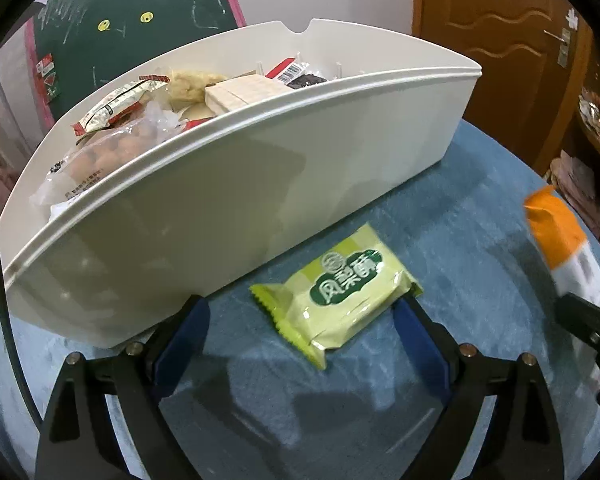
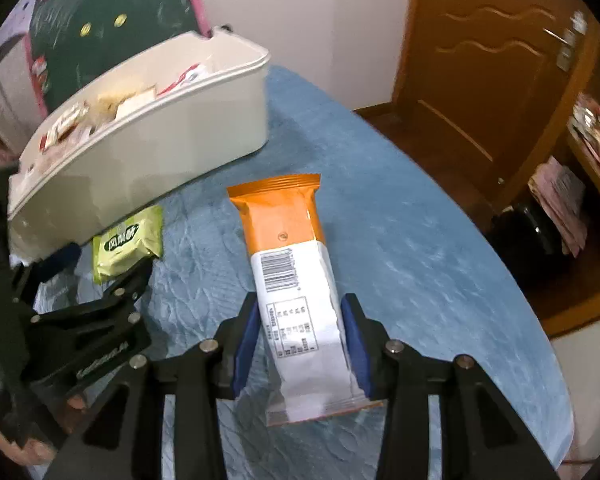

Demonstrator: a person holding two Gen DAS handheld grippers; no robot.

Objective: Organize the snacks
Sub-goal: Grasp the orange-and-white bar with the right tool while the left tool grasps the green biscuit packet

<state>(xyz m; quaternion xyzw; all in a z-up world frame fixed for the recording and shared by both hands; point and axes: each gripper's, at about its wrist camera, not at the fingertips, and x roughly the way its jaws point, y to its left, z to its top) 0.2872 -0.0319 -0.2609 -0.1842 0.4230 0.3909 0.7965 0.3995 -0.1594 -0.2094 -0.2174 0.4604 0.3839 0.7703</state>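
Note:
A green snack packet (image 1: 340, 292) lies flat on the blue tablecloth, just in front of the white bin (image 1: 220, 184). My left gripper (image 1: 302, 308) stands open around it, its right finger at the packet's corner and its left finger near the bin's wall. The bin holds several snacks, among them wafers (image 1: 240, 94) and a bag of round nuts (image 1: 108, 156). My right gripper (image 2: 300, 320) is shut on an orange and white snack packet (image 2: 284, 220), with both blue pads pressed on its white half. That packet (image 1: 560, 236) shows blurred at the right edge of the left wrist view.
The round table's edge (image 2: 500, 248) curves away on the right, with dark floor beyond it. Behind the bin (image 2: 140, 152) stands a green chalkboard (image 1: 140, 8). A wooden door (image 2: 492, 80) and a cluttered shelf (image 2: 560, 200) are at the right.

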